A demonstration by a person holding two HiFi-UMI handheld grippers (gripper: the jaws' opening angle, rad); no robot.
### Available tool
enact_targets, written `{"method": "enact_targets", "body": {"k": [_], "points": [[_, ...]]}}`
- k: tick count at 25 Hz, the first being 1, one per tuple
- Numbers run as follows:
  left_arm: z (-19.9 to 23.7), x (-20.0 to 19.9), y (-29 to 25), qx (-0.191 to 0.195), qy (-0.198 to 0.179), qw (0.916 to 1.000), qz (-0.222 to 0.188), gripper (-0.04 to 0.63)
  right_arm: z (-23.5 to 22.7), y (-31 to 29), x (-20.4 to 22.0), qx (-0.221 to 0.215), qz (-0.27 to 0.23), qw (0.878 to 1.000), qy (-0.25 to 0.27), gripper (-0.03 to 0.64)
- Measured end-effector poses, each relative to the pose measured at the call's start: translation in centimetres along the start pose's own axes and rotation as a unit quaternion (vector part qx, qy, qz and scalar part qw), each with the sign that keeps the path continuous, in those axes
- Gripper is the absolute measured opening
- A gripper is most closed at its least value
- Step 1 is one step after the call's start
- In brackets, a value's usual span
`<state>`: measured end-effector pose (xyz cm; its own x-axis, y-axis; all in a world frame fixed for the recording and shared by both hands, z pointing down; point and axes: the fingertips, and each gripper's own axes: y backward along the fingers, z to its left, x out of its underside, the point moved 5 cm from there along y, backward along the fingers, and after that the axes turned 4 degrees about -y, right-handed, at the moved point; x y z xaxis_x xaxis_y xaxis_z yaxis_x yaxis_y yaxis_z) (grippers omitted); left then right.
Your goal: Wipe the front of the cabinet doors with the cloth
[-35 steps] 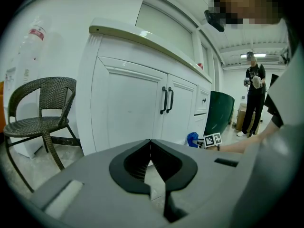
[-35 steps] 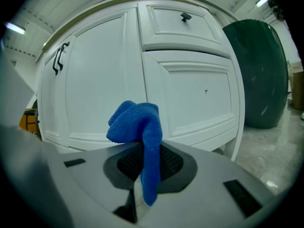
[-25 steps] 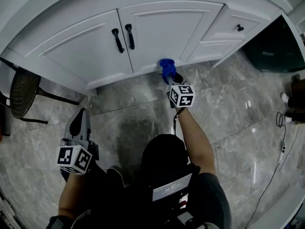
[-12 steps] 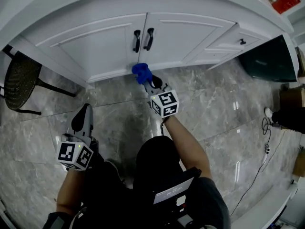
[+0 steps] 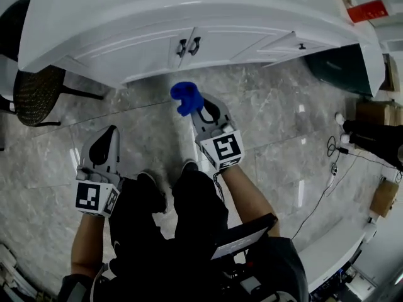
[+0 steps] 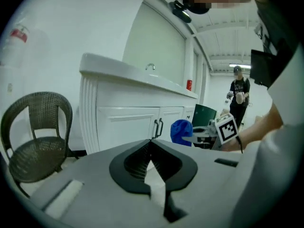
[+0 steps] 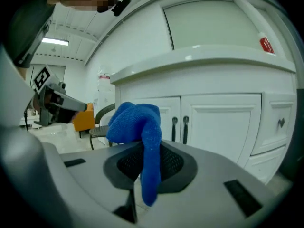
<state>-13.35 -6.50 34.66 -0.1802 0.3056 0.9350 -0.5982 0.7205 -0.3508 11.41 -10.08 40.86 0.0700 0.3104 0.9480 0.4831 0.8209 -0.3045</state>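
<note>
Right gripper (image 5: 198, 109) is clamped tight on the blue cloth (image 7: 135, 123), which bunches up above the jaw tips with a tail hanging down between them. It's held in the air short of the white cabinet doors (image 7: 213, 122), not touching them. Left gripper (image 6: 151, 144) sits low at the person's side, jaws pressed together on nothing.

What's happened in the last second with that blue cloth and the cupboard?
The right gripper has pulled the blue cloth back from the bottom edge of the cabinet doors; it now hangs over the floor, clear of them. The cloth stays clamped. The left gripper stays shut and empty, held low.
</note>
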Motion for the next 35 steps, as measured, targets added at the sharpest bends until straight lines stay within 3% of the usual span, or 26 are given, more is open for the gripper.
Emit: {"method": "enact_targets", "body": {"k": [2, 9, 14, 15, 18, 23, 27, 31, 35], "points": [[-0.5, -3.5, 2.4, 0.007, -0.006, 0.9999, 0.009, 0.003, 2.0, 2.7, -4.5, -0.014, 0.018, 0.999, -0.022, 0.049], [-5.2, -15.0, 12.5, 0.032, 0.071, 0.9965, 0.03, 0.003, 12.9, 12.1, -19.2, -0.062, 0.029, 0.998, -0.001, 0.049], [-8.5, -21.8, 17.0, 0.03, 0.064, 0.9969, 0.035, 0.003, 15.2, 18.0, -25.7, -0.037, 0.016, 0.993, 0.11, 0.049], [-9.2, -23.1, 17.9, 0.03, 0.059, 0.9973, 0.033, 0.003, 14.8, 19.2, -27.1, -0.026, -0.002, 0.994, 0.106, 0.049], [-10.3, -26.6, 20.0, 0.028, 0.047, 0.9983, 0.021, 0.003, 12.8, 21.7, -31.9, -0.003, -0.042, 0.999, 0.025, 0.049], [-11.4, -32.1, 21.9, 0.033, 0.05, 0.9979, -0.025, 0.003, 13.3, 24.1, -37.7, 0.002, -0.083, 0.996, -0.028, 0.049], [-13.3, -34.8, 21.7, 0.037, 0.048, 0.9958, -0.068, 0.003, 14.7, 25.0, -40.0, -0.019, -0.095, 0.993, -0.068, 0.049], [-15.3, -36.2, 22.5, 0.048, 0.028, 0.9955, -0.076, 0.003, 16.7, 27.2, -41.3, -0.042, -0.112, 0.988, -0.1, 0.049], [-13.9, -37.8, 22.3, 0.033, 0.031, 0.9949, -0.091, 0.003, 17.6, 27.0, -42.8, -0.056, -0.099, 0.989, -0.098, 0.049]]}}
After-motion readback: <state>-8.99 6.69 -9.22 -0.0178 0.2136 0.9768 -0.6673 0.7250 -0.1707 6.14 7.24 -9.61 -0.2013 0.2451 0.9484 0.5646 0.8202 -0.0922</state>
